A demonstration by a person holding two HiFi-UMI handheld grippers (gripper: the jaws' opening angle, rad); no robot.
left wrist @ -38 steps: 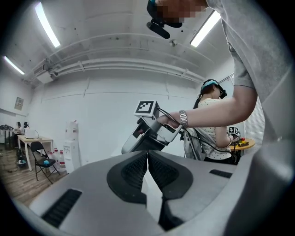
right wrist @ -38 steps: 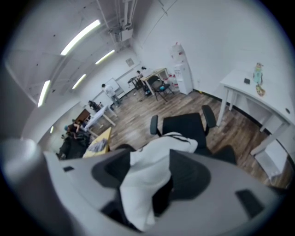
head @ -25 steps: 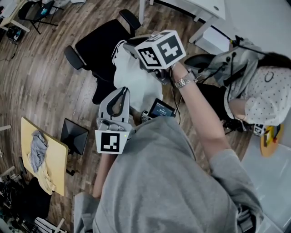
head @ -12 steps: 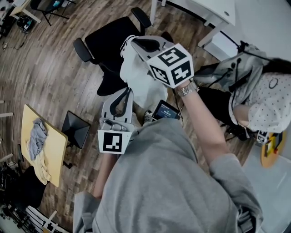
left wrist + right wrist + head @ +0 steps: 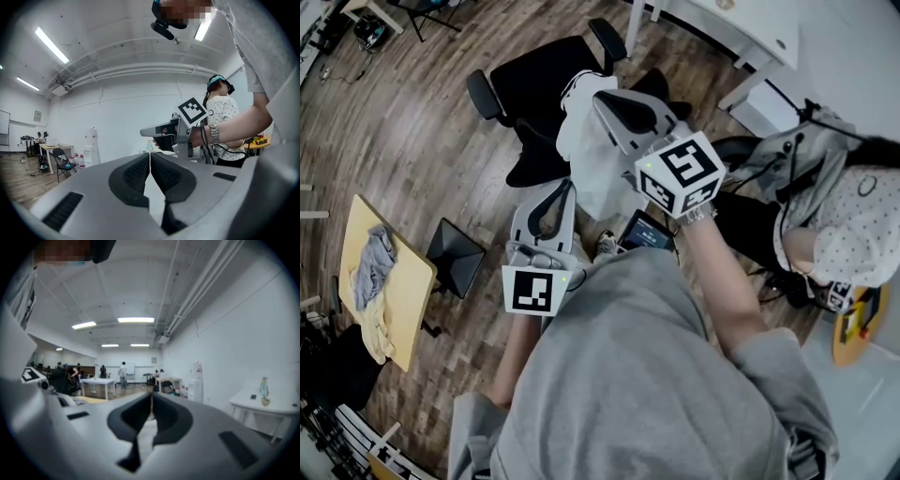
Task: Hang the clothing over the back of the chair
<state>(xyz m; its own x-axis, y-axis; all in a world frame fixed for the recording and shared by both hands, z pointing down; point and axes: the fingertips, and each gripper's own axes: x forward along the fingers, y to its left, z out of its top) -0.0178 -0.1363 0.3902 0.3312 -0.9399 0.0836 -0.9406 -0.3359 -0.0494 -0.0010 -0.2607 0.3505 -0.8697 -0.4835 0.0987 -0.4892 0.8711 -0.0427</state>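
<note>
White clothing (image 5: pixel 591 159) hung bunched between the 2 claws, in front of a black office chair (image 5: pixel 534 84) that stood on the wooden floor (image 5: pixel 412 141). Whether the cloth touched the chair could not be told.

The left claw (image 5: pixel 560 189) pointed toward the chair with its pads pressed together on a lower fold of the clothing. In the left gripper view, white cloth filled the gap beneath the pads.

The right claw (image 5: pixel 603 97) was held further from the person, over the chair, at the top of the clothing. Its jaws had just been closing and now stood pressed together. In the right gripper view pale cloth lay between them, so the claw pinched the upper edge of the clothing. A wristwatch (image 5: pixel 698 214) sat on the arm just behind that claw's marker cube.

Below the clothing, a small dark screen (image 5: pixel 642 230) showed beside the person's grey sweatshirt (image 5: pixel 628 375).

To the left, well apart from the chair, a yellow worktop (image 5: pixel 408 305) carried a grey cloth (image 5: pixel 370 272) and a pale yellow one beside it. A black angular stand (image 5: pixel 455 267) stood next to that worktop.

At the right, 1 seated person in a spotted top (image 5: pixel 853 216) was near the edge of the view. A white worktop (image 5: pixel 722 23) stood at the top, beyond the chair.
</note>
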